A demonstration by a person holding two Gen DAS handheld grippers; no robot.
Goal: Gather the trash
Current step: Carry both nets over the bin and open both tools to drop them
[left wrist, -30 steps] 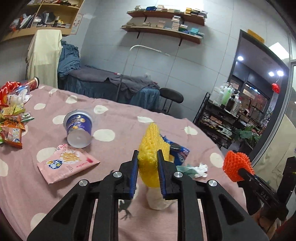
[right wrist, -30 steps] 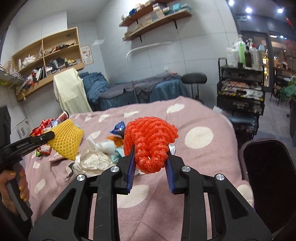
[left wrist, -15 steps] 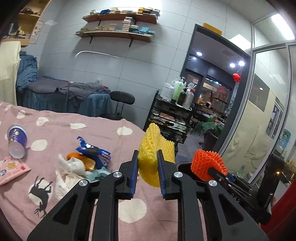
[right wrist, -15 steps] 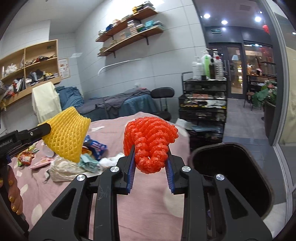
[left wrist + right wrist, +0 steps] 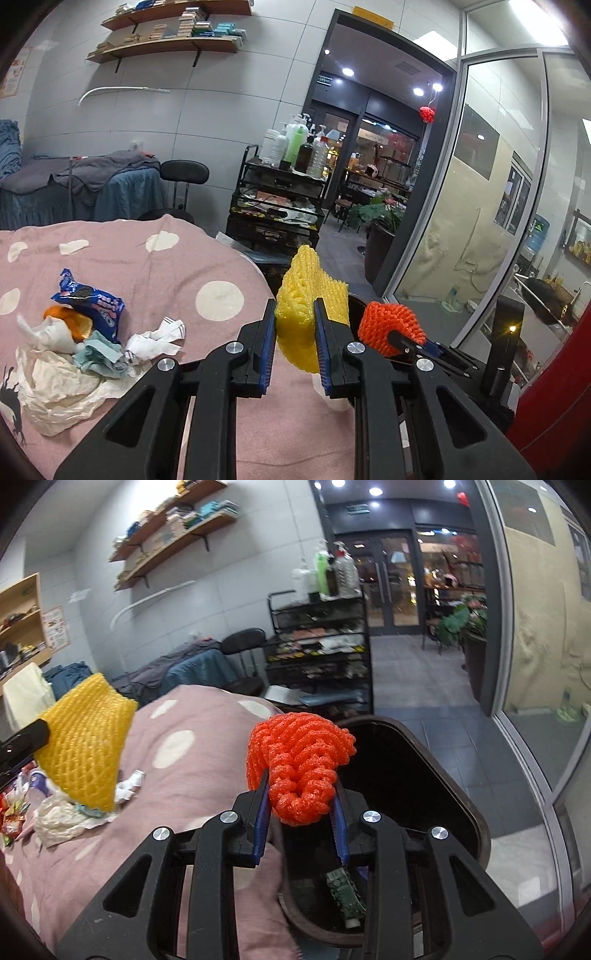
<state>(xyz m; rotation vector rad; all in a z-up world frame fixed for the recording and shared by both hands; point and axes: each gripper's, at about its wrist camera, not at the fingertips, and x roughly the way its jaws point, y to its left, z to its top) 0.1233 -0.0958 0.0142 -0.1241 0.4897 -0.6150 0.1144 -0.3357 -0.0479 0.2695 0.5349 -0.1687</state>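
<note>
A round table [image 5: 155, 258] takes the biggest part of both views; it is covered by a pink cloth with white dots. Just beside its edge, on the right side, stands a dark bin [image 5: 417, 775] with a wide open mouth. In the bottom of the bin a small green packet [image 5: 345, 891] lies.

On the cloth there is a heap of trash [image 5: 74, 343]: crumpled white paper, a blue snack wrapper [image 5: 90, 301], something orange under it, and a pale green tissue. At the far left of the right wrist view some more colourful wrappers [image 5: 11, 808] lie on the cloth, but they are too small to tell what they are.

The left gripper [image 5: 294, 343] is closed on a yellow foam net [image 5: 308, 306], which sticks up between its two fingers. It is held in the air above the table edge, close to the bin.

The right gripper [image 5: 300, 801] is closed on an orange foam net [image 5: 299, 760], rolled up into a ball. This net hangs over the open mouth of the bin, near the rim that is next to the table. In the left wrist view the orange net is just to the right of the yellow one, and they do not touch.
</note>
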